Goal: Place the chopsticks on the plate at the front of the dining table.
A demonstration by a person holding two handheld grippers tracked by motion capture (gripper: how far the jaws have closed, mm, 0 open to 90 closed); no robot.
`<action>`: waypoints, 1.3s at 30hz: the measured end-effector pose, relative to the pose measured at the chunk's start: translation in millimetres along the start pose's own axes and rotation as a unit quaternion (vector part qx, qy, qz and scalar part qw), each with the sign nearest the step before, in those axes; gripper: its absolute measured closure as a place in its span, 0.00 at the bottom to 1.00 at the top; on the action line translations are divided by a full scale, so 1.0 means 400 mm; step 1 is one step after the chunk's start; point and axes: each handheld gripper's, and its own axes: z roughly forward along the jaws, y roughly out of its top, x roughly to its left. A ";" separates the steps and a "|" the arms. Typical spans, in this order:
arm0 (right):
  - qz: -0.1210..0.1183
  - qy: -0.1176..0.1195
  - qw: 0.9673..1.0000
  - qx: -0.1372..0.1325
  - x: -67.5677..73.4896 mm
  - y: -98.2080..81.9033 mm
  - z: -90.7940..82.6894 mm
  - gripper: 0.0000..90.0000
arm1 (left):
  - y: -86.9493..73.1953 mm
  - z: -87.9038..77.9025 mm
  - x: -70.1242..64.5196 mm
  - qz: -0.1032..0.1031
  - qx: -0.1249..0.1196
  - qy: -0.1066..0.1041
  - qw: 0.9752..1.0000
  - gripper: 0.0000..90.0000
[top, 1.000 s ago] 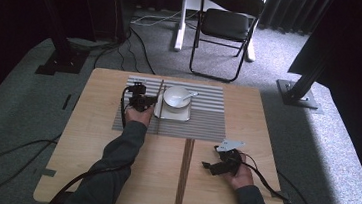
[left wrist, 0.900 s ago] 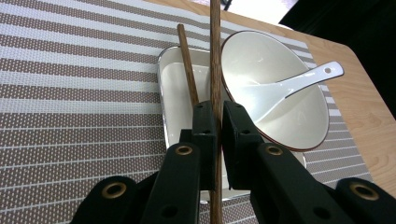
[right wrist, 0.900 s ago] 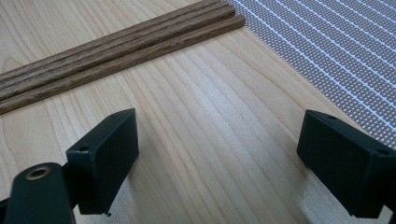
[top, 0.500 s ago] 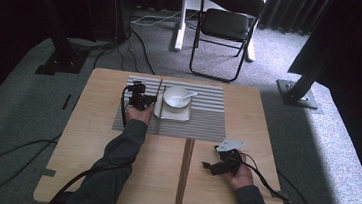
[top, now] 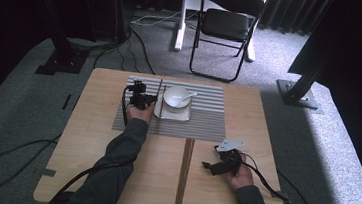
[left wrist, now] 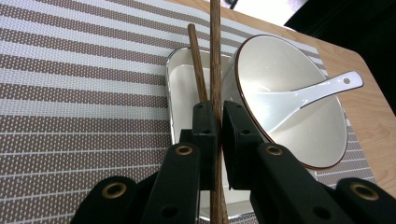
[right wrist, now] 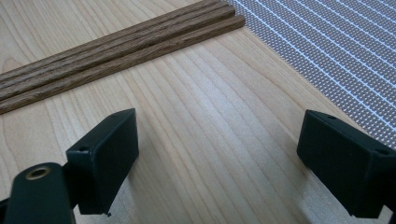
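My left gripper [left wrist: 215, 109] is shut on a dark wooden chopstick [left wrist: 215, 56] that runs up between its jaws. A second chopstick [left wrist: 196, 60] lies just to its left across a small white rectangular dish [left wrist: 180, 88]. A white bowl [left wrist: 289, 107] with a white spoon [left wrist: 313, 91] in it sits on that dish. In the high view my left gripper [top: 149, 99] is at the dish's left side on the striped placemat [top: 207, 124]. My right gripper [right wrist: 219, 140] stands open low over bare wood, right of a bundle of chopsticks [right wrist: 116, 51]; the high view shows it [top: 208, 166] beside them [top: 185, 170].
The wooden table [top: 95, 139] has bare room left of the placemat and along its near edge. A placemat corner [right wrist: 336, 51] lies ahead of my right gripper. A folding chair [top: 226, 26] and stand bases are on the floor beyond the table.
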 end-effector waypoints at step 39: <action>0.000 0.000 1.000 0.000 0.000 0.000 0.000 0.13 | 0.005 0.046 0.009 -0.013 0.018 0.009 1.000 0.94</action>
